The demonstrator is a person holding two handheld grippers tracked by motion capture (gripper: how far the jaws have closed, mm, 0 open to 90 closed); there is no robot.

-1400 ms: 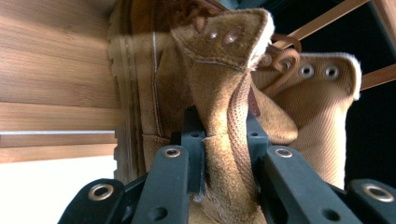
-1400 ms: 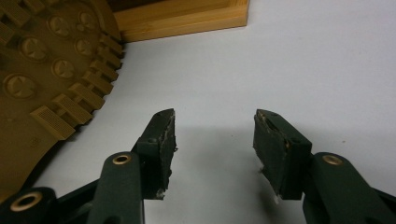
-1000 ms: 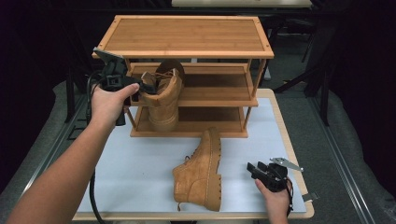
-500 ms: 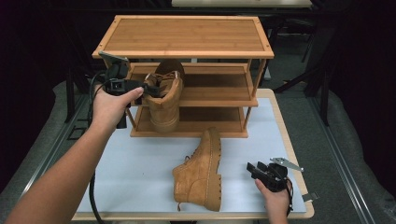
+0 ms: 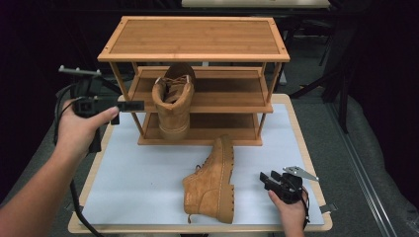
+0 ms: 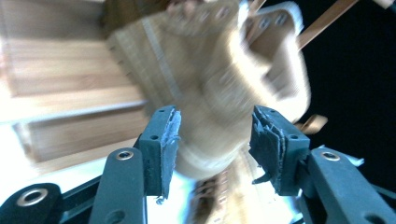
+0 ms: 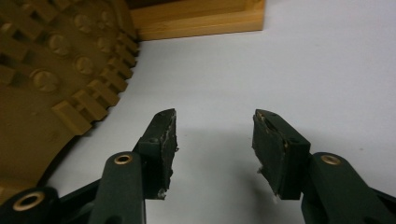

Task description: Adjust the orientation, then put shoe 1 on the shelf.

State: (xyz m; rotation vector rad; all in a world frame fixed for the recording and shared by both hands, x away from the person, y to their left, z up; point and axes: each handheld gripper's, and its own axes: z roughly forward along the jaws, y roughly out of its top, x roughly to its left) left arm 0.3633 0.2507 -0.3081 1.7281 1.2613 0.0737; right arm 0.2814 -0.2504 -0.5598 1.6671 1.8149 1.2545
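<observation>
High view first: my left gripper [image 5: 129,105] hangs off the left side of the three-tier bamboo shoe rack [image 5: 193,54], its fingers spread and holding nothing, having just been opening. Well clear of their tips, a tan suede lace-up boot [image 5: 173,106] stands toe-down against the rack, leaning on the front edge of the middle shelf with its sole turned outward. A second tan boot [image 5: 212,183] lies on its side on the white table [image 5: 143,182], just in front of the rack, sole facing my right gripper [image 5: 269,180]. That gripper rests near the table's front right corner, close beside the lying boot but apart from it, fingers open and empty.

Left gripper view: my two black fingers [image 6: 163,140] stand wide apart, and the blurred standing boot [image 6: 219,84] fills the space beyond them, with rack slats to its left.

Right gripper view: my fingers [image 7: 164,140] are spread over bare table [image 7: 280,60], nothing between them. The lugged sole of the lying boot [image 7: 51,74] rises at the left, the rack's base [image 7: 201,21] behind it.
</observation>
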